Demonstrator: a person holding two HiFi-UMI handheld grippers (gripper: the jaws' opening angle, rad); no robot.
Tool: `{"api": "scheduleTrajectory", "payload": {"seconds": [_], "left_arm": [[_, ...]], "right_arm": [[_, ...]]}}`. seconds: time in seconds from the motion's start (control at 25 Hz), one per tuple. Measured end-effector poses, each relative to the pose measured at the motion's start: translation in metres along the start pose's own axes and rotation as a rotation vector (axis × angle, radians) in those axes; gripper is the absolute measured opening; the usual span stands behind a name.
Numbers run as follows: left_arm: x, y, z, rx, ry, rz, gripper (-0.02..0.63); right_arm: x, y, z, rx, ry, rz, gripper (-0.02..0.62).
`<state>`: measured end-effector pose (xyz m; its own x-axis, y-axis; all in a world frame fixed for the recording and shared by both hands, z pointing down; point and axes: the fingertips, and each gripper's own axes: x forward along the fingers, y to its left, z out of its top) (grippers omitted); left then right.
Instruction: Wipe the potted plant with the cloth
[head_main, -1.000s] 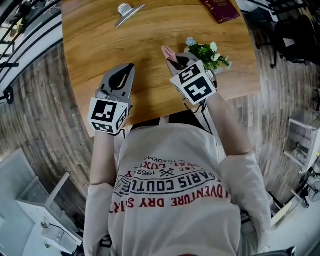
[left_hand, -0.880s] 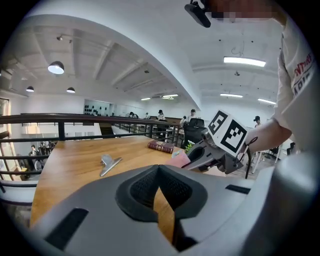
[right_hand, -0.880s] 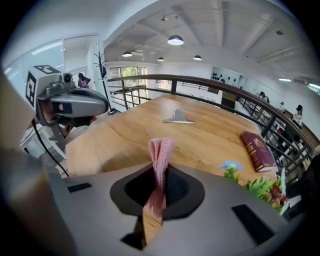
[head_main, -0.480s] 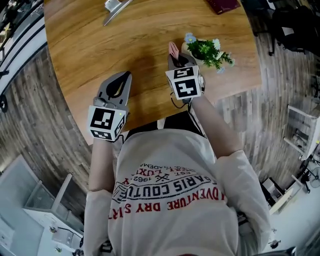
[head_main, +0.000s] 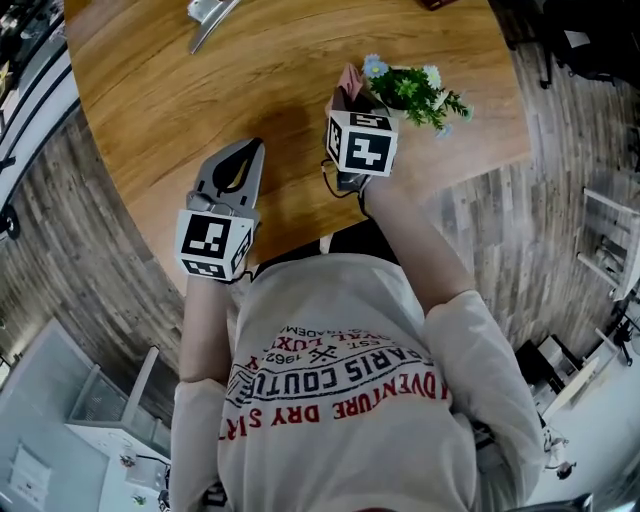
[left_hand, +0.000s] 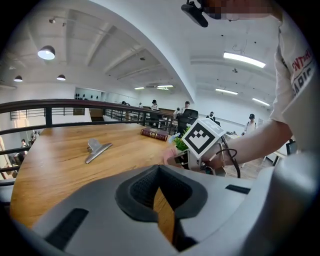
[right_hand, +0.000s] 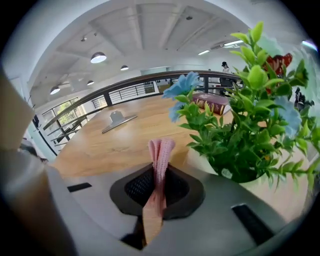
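Lowered and rolled, the right tool (right_hand: 158, 175) pinches the pink knitted cloth (right_hand: 161, 145) just beside the green potted plant (head_main: 412, 92), near-right on the wooden surface (head_main: 250, 80); wiping seems imminent. Left tool (head_main: 243, 152) is pressed together, empty.

The potted plant (head_main: 410, 95) stands on the table (head_main: 280, 110), right of the clip (head_main: 208, 12).
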<state>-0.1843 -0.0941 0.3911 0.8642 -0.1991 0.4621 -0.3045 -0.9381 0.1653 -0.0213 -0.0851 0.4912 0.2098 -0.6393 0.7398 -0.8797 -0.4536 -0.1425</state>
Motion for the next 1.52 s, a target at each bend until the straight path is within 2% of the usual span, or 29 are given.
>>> {"api": "scheduleTrajectory", "payload": {"seconds": [0.24, 0.36, 0.76, 1.0, 1.16, 1.32, 1.52], "left_arm": [[0.003, -0.005, -0.003, 0.021, 0.015, -0.032, 0.014], [0.003, -0.006, -0.004, 0.027, 0.015, -0.042, 0.014], [0.004, -0.016, -0.009, 0.029, 0.011, -0.081, 0.014], [0.01, -0.024, -0.009, 0.027, 0.007, -0.099, 0.014], [0.017, -0.032, -0.009, 0.029, 0.01, -0.112, 0.014], [0.024, -0.04, -0.009, 0.029, 0.019, -0.124, 0.014], [0.038, -0.051, -0.001, 0.023, 0.013, -0.136, 0.014]], "right_arm": [[-0.002, -0.007, -0.006, 0.216, -0.006, -0.043, 0.043], [-0.005, -0.01, -0.012, 0.267, 0.023, -0.058, 0.043], [-0.026, -0.033, -0.035, 0.27, 0.068, -0.127, 0.043], [-0.036, -0.046, -0.047, 0.181, 0.106, -0.135, 0.043], [-0.045, -0.059, -0.053, 0.162, 0.111, -0.14, 0.043], [-0.054, -0.083, -0.061, 0.156, 0.116, -0.162, 0.043], [-0.068, -0.132, -0.063, 0.125, 0.119, -0.207, 0.043]]}}
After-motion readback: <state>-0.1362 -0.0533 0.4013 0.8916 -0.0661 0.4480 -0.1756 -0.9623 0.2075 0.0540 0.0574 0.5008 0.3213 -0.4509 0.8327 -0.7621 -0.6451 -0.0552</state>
